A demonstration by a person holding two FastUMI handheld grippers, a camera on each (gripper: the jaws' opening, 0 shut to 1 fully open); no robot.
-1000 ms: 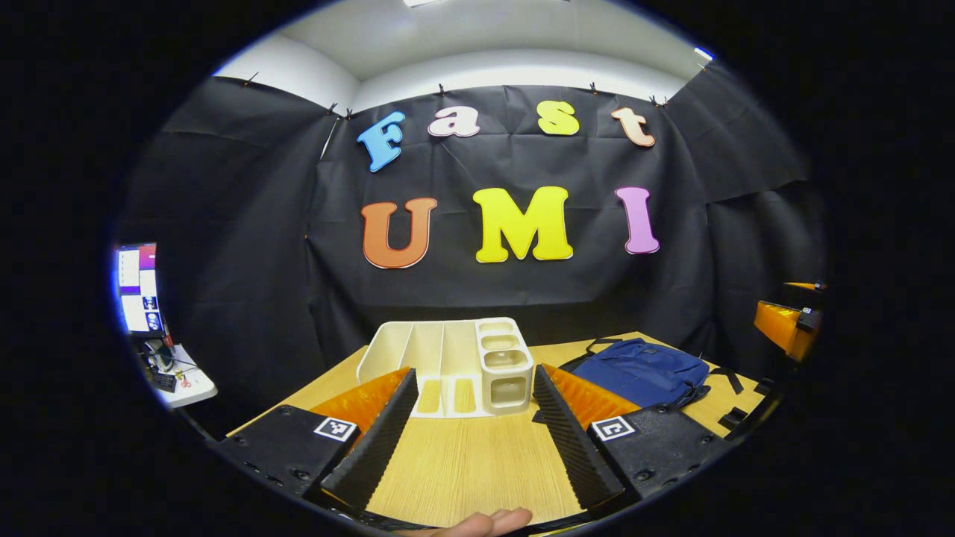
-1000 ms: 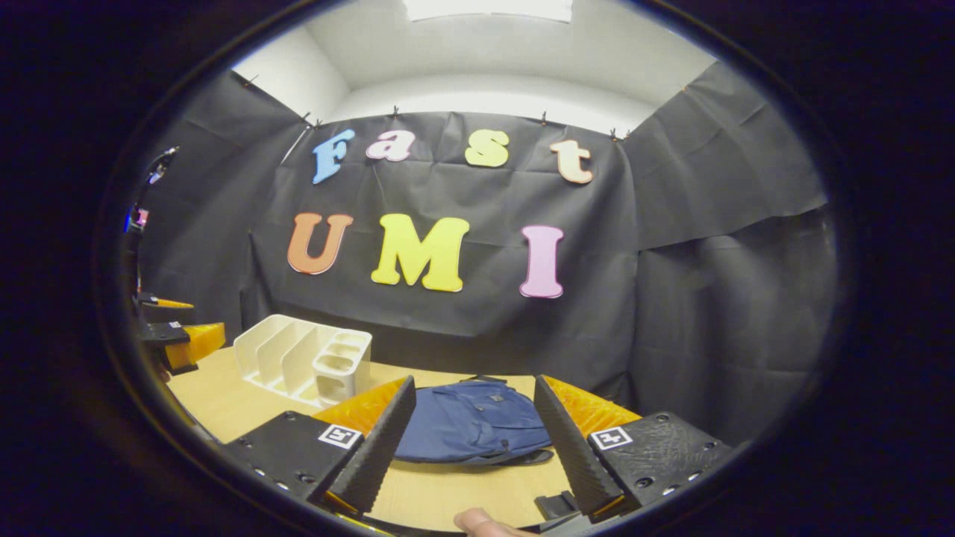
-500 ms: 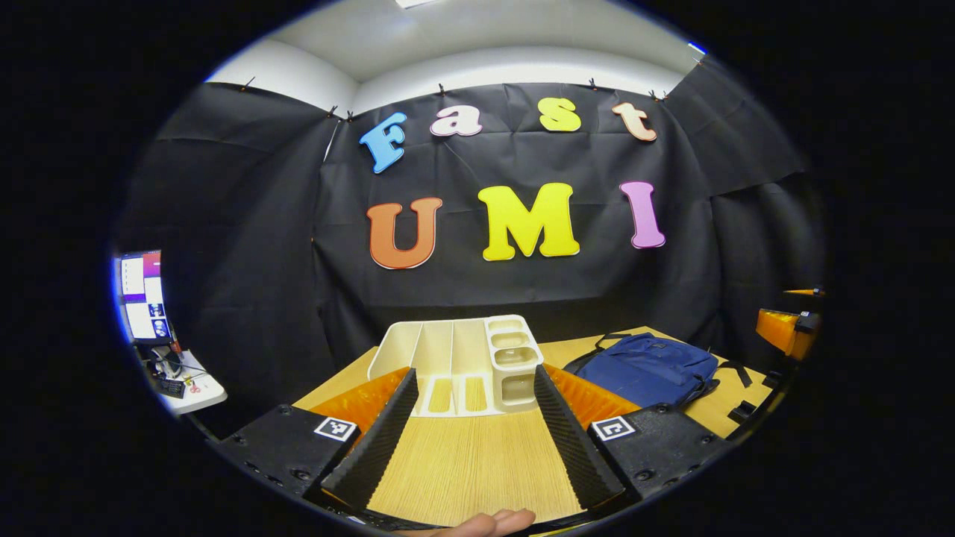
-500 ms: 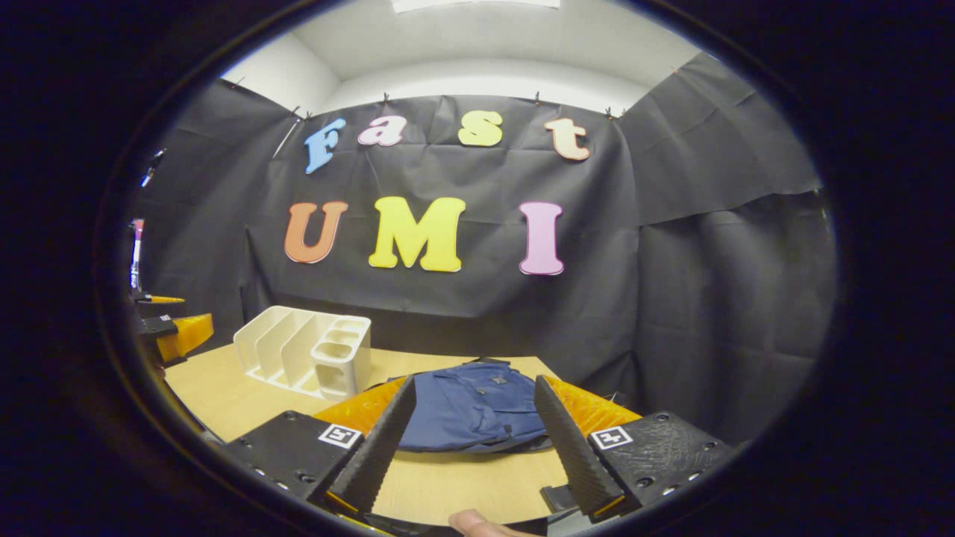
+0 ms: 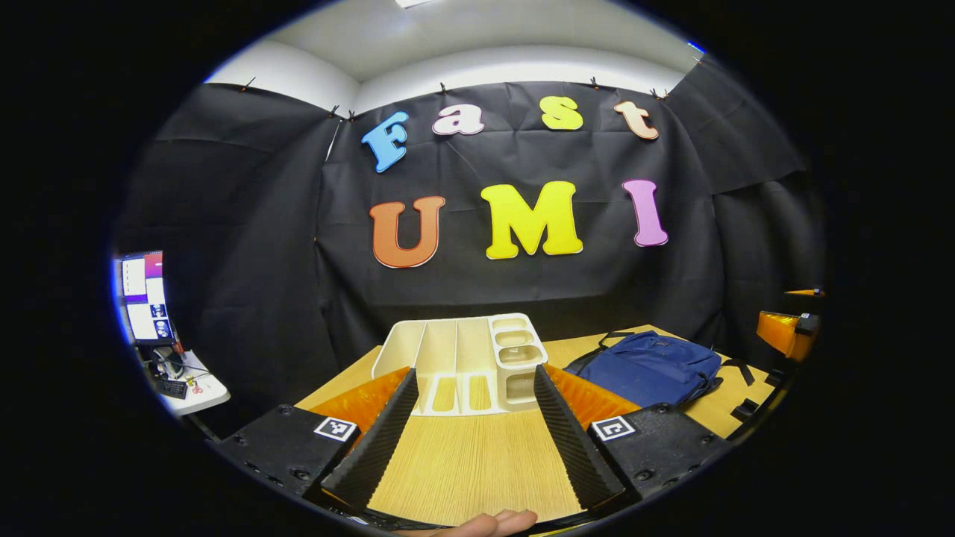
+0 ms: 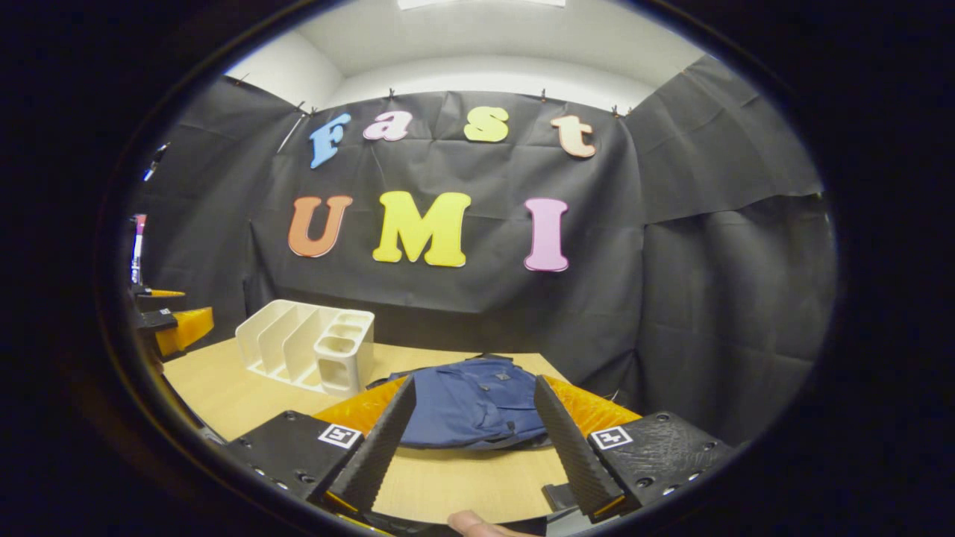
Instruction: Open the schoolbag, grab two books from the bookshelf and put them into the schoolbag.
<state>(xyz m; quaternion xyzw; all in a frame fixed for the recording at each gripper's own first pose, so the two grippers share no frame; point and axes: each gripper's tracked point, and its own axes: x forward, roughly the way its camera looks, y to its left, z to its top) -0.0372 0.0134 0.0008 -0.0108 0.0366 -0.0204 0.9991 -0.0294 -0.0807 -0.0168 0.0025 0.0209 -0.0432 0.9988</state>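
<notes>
While the schoolbag [image 6: 474, 403] lay flat on the wooden counter [image 5: 470, 470], it was closed, as far as the pictures showed, and nothing touched it. It was dark blue, with black straps spreading out at its far and right edges. In the right gripper view it sat just beyond the right gripper [image 6: 468, 440], framed between the two fingers but apart from them. In the left gripper view the same schoolbag [image 5: 649, 367] was seen to the right, near the far right corner of the counter.

The white bookshelf [image 5: 466, 363] stood on the counter to the left of the schoolbag, well apart from it. It had upright dividers on its left part and a column of small compartments on its right end. I could not see any book in its slots. In the right gripper view the bookshelf [image 6: 310, 344] was at the left, far side.

The left gripper [image 5: 471, 440] pointed straight at the bookshelf, and its jaws stood wide with only bare counter between them. The jaws of the right gripper were wide too and held nothing. A fingertip [image 5: 489, 522] of the person showed at the bottom edge.

At the far left, off the counter, a lit screen [image 5: 142, 297] stood above a small white table [image 5: 190, 388].
</notes>
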